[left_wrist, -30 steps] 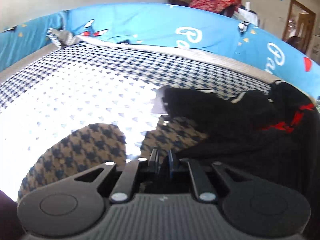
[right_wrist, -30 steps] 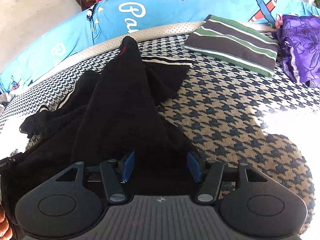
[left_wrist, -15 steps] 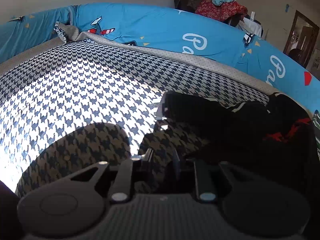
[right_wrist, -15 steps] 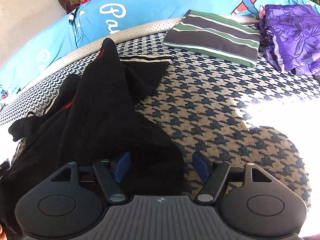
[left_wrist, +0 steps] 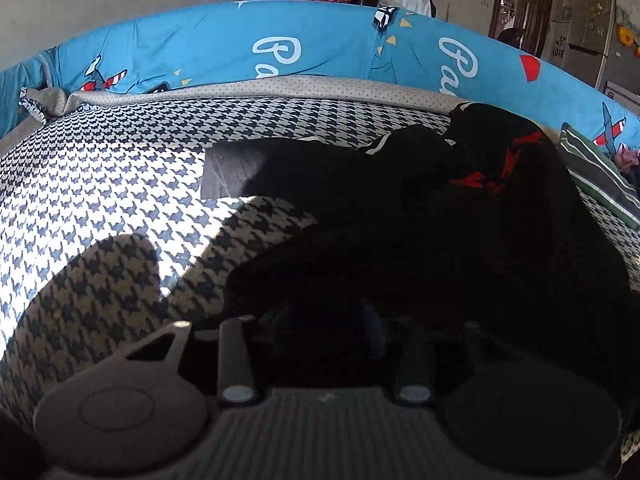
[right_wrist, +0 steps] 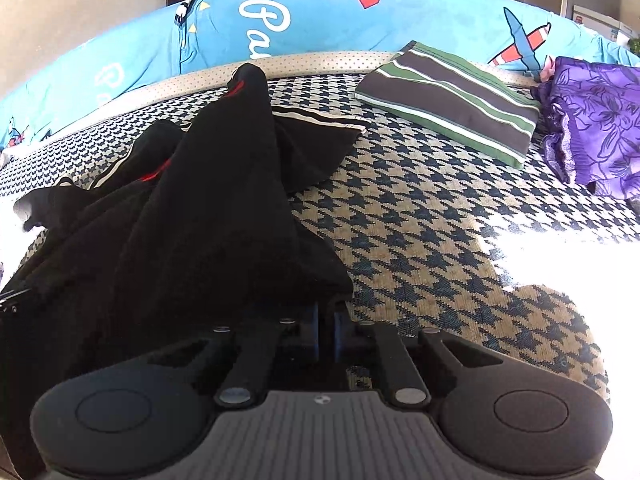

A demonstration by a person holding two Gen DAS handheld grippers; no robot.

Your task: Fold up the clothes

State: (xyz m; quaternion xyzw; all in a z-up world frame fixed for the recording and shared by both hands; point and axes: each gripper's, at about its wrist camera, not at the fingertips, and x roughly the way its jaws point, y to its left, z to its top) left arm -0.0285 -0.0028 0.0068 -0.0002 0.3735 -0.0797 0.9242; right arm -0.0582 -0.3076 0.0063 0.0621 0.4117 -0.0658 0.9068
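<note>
Since the earlier frames, the right gripper [right_wrist: 327, 326] has been clamped: its blue pads, formerly spread on either side of the crumpled black garment with red and cream trim [right_wrist: 192, 216], are now drawn nearly together on the near hem of that garment. The left gripper [left_wrist: 326, 330] has been shifted toward the same garment, whose dark bulk now fills the right half of the left wrist view; its jaws have just been opening and are seen partly parted, with black cloth lying between them, though that area is deep in shadow and it cannot be told whether the pads press on the fabric. The garment is spread on the navy-and-cream houndstooth bed cover [right_wrist: 420, 208], its long axis running away from the right gripper toward the blue printed bolster [right_wrist: 320, 20] at the far edge, where a peak of cloth is raised. White cursive letters reading "Pa" are visible on the bolster, the rest of the word being cut off. A folded green, brown and white striped cloth [right_wrist: 452, 100] and a purple floral fabric [right_wrist: 592, 120] are seen on the right, the latter cut off by the frame. Parts of the cover are washed out by sunlight.
</note>
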